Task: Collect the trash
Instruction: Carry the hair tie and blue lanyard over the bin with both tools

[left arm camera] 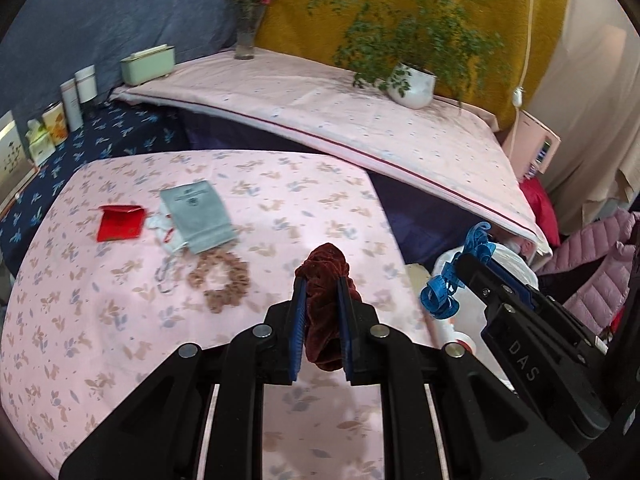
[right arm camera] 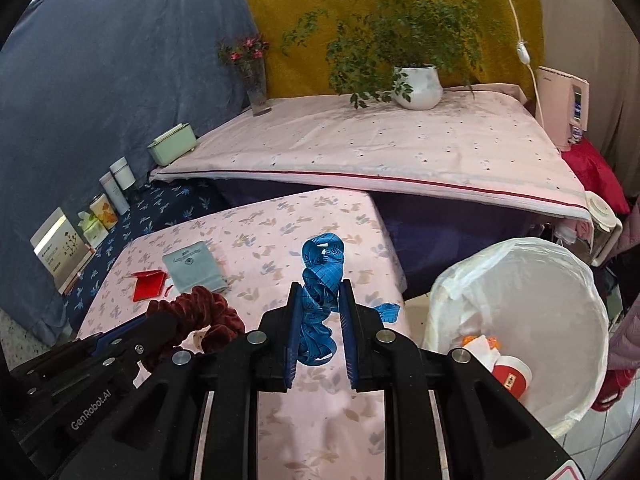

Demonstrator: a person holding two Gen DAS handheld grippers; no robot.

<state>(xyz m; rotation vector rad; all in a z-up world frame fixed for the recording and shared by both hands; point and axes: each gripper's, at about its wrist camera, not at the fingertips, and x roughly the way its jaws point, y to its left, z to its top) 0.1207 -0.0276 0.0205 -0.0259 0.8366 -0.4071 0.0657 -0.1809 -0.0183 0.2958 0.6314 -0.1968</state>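
The left tool (left arm camera: 323,280) is clamped on a dark red scrunchie (left arm camera: 326,308), held above the pink tabletop (left arm camera: 120,340). The right tool (right arm camera: 320,292) is clamped on a bunched blue tape (right arm camera: 320,280), also above the tabletop, near the white-lined bin (right arm camera: 520,320) to its right. A tan scrunchie (left arm camera: 224,280), grey pouch (left arm camera: 200,212) and red packet (left arm camera: 120,226) lie on the tabletop.

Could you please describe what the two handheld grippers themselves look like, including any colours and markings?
Both the left gripper and the right gripper are matte black linkage frames with round silver pivot pins and blue ribbed pads lining the jaws. White lettering on their sides reads "GenRobot.AI" and "DAS". No cables, hands or sleeves are visible.
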